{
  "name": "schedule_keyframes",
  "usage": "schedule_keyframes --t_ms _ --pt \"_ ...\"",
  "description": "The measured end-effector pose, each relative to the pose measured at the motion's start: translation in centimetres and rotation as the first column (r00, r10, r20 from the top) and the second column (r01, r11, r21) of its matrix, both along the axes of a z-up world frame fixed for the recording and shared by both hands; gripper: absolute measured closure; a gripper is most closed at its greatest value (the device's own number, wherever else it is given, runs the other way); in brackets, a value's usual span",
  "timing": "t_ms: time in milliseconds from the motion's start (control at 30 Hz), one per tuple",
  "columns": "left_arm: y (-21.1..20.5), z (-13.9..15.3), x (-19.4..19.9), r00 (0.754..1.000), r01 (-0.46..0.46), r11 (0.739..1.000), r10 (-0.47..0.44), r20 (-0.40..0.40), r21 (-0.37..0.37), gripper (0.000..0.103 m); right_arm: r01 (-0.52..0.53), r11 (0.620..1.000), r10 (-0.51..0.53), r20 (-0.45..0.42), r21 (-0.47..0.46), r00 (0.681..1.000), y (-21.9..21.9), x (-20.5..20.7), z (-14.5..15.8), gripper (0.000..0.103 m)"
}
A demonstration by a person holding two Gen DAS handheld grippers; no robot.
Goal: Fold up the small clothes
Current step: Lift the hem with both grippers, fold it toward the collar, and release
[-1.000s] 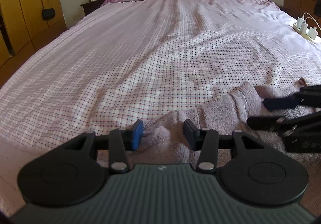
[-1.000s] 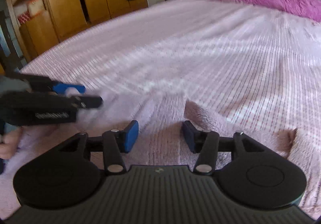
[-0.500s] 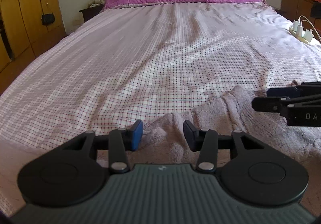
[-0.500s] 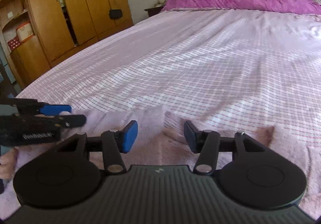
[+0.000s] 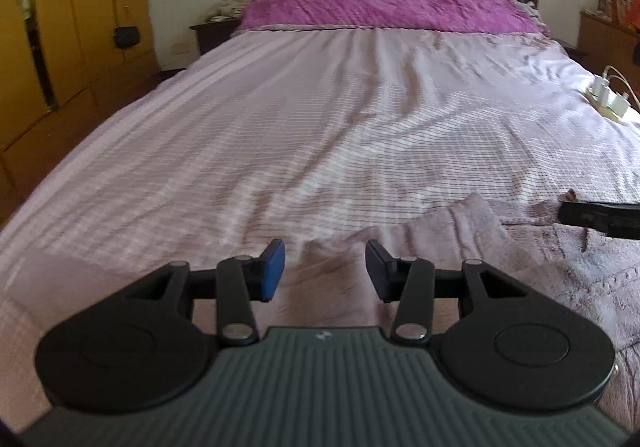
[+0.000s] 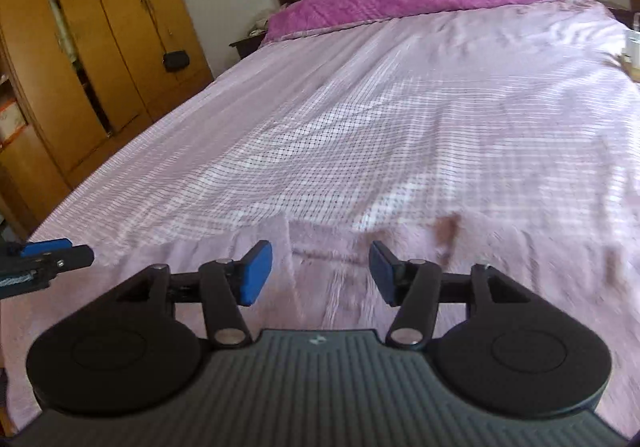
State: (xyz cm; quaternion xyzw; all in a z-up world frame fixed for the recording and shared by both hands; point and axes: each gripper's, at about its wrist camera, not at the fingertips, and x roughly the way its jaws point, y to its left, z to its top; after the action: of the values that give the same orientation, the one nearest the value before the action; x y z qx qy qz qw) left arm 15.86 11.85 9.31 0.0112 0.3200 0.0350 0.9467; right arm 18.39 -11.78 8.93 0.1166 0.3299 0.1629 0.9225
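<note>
A fuzzy pale-pink small garment [image 5: 500,247] lies flat on the near end of the bed; it also shows in the right wrist view [image 6: 340,275]. My left gripper [image 5: 325,270] is open and empty, held just above the garment's left part. My right gripper [image 6: 320,271] is open and empty above the garment's middle. The right gripper's finger [image 5: 596,217] enters the left wrist view from the right edge. The left gripper's fingertips [image 6: 48,253] show at the left edge of the right wrist view. The garment's near edge is hidden under both gripper bodies.
The bed [image 5: 320,135] has a pink checked sheet, a magenta blanket [image 5: 384,13] and a dark headboard. A power strip with chargers [image 5: 608,99] lies at the bed's right edge. A wooden wardrobe [image 6: 80,67] stands to the left, a nightstand at the far left.
Both grippers have risen and tilted up, so more of the room shows. The right gripper has drawn away to the right in the left wrist view. Both stay open.
</note>
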Motion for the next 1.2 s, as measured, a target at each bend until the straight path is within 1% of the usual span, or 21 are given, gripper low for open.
schedule_keyframes --t_ms 67,167,300,400,500,600,700,800,867,933,1133,1200 --pt "1.1 0.3 -1.0 0.999 -0.034 0.999 0.034 -0.006 -0.004 0.056 0.012 1.0 -0.012 0.003 0.009 1.0 -0.8 -2.2 0.9 0.035" --pt "3.3 0.5 -2.5 0.995 -0.102 0.995 0.102 -0.015 -0.009 0.056 0.019 0.999 -0.019 -0.002 0.034 1.0 -1.9 -5.4 1.7 0.034" --pt "6.6 0.3 -4.4 0.979 -0.202 0.979 0.202 -0.021 -0.004 0.056 0.032 0.998 -0.031 -0.025 0.051 0.999 -3.1 -9.0 2.1 0.033" --pt "9.3 -0.4 -5.4 0.958 -0.287 0.957 0.285 -0.043 -0.036 0.056 0.056 0.998 -0.055 -0.045 0.033 0.997 -3.5 -11.2 1.7 0.033" --pt "11.7 -1.3 -5.9 0.932 -0.362 0.929 0.358 -0.056 -0.078 0.055 0.078 0.997 -0.077 -0.059 0.006 0.995 -3.6 -12.9 0.9 0.033" --pt "13.7 -2.6 -6.1 0.909 -0.417 0.898 0.41 -0.074 -0.142 0.051 0.093 0.996 -0.093 -0.077 -0.009 0.993 -3.8 -14.3 -0.1 0.033" --pt "14.9 -3.8 -5.8 0.895 -0.446 0.871 0.437 -0.09 -0.206 0.051 0.113 0.993 -0.115 -0.094 -0.022 0.989 -3.9 -15.4 -0.9 0.033" --pt "15.5 -5.0 -5.4 0.891 -0.452 0.854 0.447 -0.083 -0.258 0.051 0.115 0.992 -0.119 -0.109 -0.041 0.987 -3.8 -16.0 -1.7 0.033" --pt "15.6 -5.5 -5.0 0.892 -0.448 0.853 0.449 -0.06 -0.268 0.051 0.122 0.991 -0.127 -0.116 -0.052 0.985 -3.9 -16.2 -2.0 0.033" --pt "15.9 -6.1 -4.7 0.9 -0.426 0.859 0.436 -0.033 -0.284 0.051 0.134 0.989 -0.141 -0.12 -0.065 0.983 -4.1 -15.9 -2.4 0.033" --pt "16.9 -7.4 -3.9 0.898 -0.412 0.849 0.439 0.007 -0.331 0.051 0.163 0.986 -0.167 -0.122 -0.047 0.978 -4.1 -15.8 -2.8 0.033" --pt "17.0 -7.5 -3.4 0.899 -0.412 0.852 0.438 0.007 -0.322 0.051 0.166 0.985 -0.17 -0.119 -0.046 0.978 -4.0 -15.9 -2.9 0.033"
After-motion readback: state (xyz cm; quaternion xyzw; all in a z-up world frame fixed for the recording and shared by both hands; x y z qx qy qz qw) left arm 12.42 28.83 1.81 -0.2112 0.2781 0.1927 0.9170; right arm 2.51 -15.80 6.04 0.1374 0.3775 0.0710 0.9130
